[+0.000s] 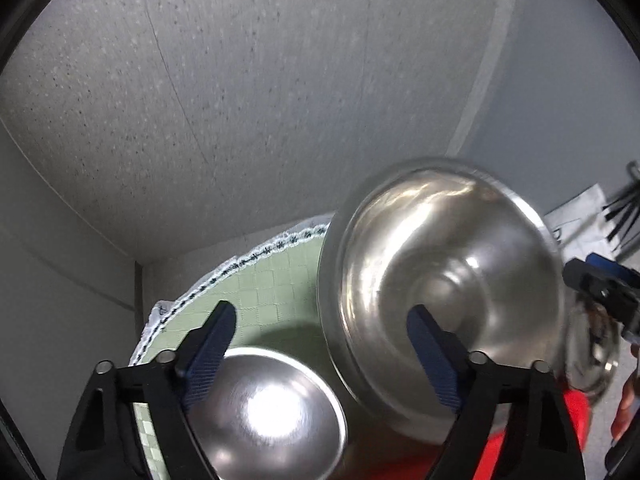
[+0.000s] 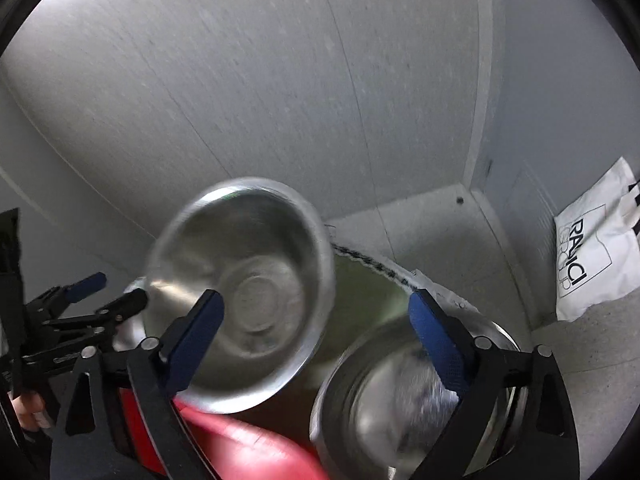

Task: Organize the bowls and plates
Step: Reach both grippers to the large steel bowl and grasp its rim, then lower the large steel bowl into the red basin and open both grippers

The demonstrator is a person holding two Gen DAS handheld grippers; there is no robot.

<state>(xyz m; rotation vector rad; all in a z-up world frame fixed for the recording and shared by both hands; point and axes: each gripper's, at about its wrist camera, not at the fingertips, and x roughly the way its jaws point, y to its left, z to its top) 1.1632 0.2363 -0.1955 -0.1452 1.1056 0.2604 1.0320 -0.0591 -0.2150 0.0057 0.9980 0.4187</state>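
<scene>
1. The left claw [image 1: 322,330] is sitting wide open, gripping nothing, with a small steel bowl [image 1: 272,412] lying low on the green mat [image 1: 276,280] just under its left finger.
2. A bigger steel bowl [image 1: 440,280] is tipping mid-air, looks like mid-stacking; no finger visibly pinching it.
3. The right claw [image 2: 316,314] is also hanging open, the tilted bowl [image 2: 248,292] behind its left finger, another bowl [image 2: 400,400] below; next it probably needs nesting.

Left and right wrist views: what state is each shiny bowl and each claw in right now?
Large steel bowl: tilted steeply, motion-blurred; what supports it is unclear.
Small steel bowl: appears upright, empty.
Third steel bowl: opening up, blurred, below the right gripper.
Left gripper: open, nothing between its fingers.
Right gripper: open, gripping nothing.
Green mat: lying flat under the bowls.
</scene>
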